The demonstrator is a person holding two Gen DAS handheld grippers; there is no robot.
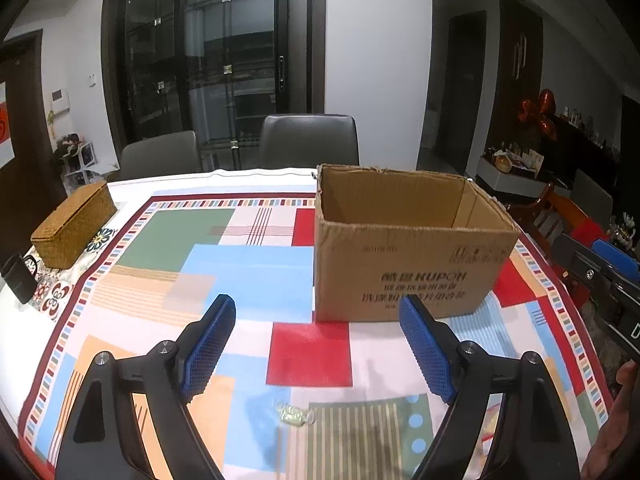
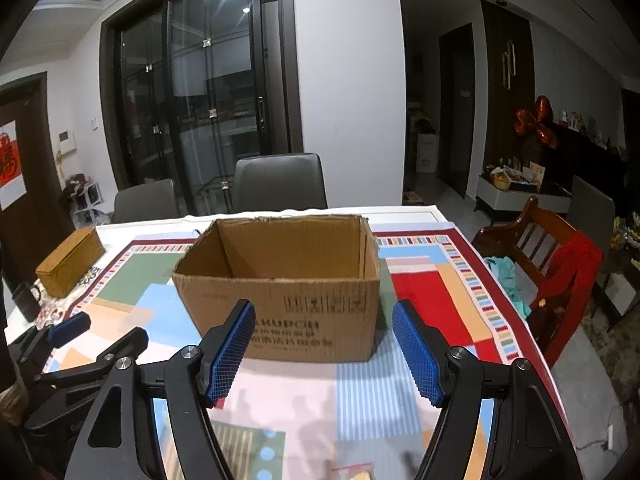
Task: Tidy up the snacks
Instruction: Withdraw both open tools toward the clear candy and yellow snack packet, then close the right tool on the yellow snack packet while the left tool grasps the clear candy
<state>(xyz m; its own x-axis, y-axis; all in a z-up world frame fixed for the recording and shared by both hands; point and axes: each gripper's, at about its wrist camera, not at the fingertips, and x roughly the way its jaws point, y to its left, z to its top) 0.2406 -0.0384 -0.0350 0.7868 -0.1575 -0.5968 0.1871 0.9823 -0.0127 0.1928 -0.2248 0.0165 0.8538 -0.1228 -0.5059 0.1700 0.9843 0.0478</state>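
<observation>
A small wrapped candy [image 1: 295, 416] was seen on the tabletop [image 1: 308, 356], just below the left hand-held gripper [image 1: 316, 344], lying sideways. Both it and the right hand-held gripper [image 2: 324, 350] were spread wide, nothing gripped. The cardboard box [image 1: 404, 256] was ahead.

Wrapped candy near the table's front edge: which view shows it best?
The left wrist view: the wrapped candy lies in plain sight on the tablecloth between the claw's arms. The right wrist view does not clearly show it.
</observation>
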